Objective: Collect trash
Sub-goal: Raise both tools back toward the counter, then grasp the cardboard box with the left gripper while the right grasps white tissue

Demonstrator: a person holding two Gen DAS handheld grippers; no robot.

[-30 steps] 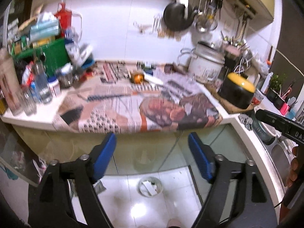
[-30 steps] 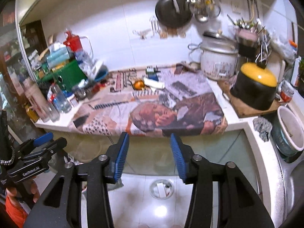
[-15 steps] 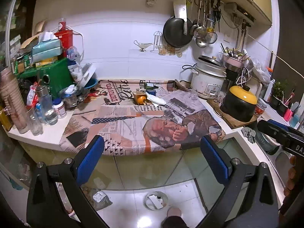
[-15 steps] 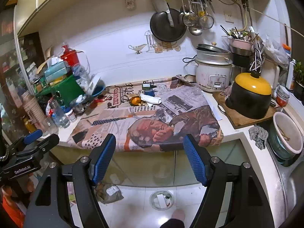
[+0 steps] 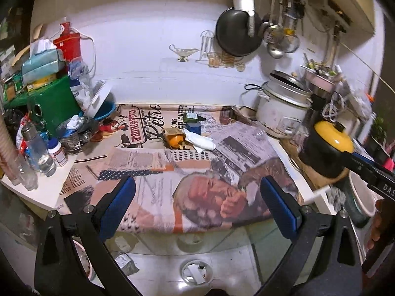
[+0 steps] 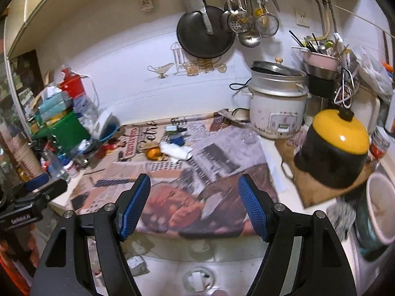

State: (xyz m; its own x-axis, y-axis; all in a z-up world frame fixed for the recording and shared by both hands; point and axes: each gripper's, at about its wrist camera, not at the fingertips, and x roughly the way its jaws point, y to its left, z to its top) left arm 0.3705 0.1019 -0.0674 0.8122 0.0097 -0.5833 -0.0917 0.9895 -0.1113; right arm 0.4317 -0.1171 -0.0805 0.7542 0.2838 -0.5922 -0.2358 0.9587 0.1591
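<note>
Trash sits in a small cluster toward the back of the counter: an orange peel (image 5: pixel 175 141) with a crumpled white tissue (image 5: pixel 200 142) touching it on its right side, both lying on the printed paper sheet (image 5: pixel 158 165) that covers the worktop (image 5: pixel 47 192). Seen from your left gripper (image 5: pixel 197 207), that cluster is at about 12 o'clock, well beyond the fingertips. From your right gripper (image 6: pixel 195 207) the peel (image 6: pixel 153 153) and tissue (image 6: pixel 175 151) lie at about 11 o'clock, also well away.

Your left gripper is released, its blue pads (image 5: pixel 118 209) spread wide with only the paper sheet and the counter edge showing between them. Your right gripper is released too, less widely spread, and nothing is between its pads (image 6: pixel 135 209).

A small green bottle (image 5: pixel 193 116) and a blue cap or tub (image 5: pixel 193 126) stand just behind the tissue. At 2 o'clock from the trash stands a white rice cooker (image 5: pixel 281 109), and a black pot with a yellow lid (image 5: pixel 325 150) is at 3 o'clock on a wooden board. A green crate (image 5: pixel 53 103) piled with boxes fills the 9 o'clock side, with clear bottles (image 5: pixel 37 150) in front of it. A black pan (image 5: pixel 235 34) hangs on the wall at 1 o'clock.
</note>
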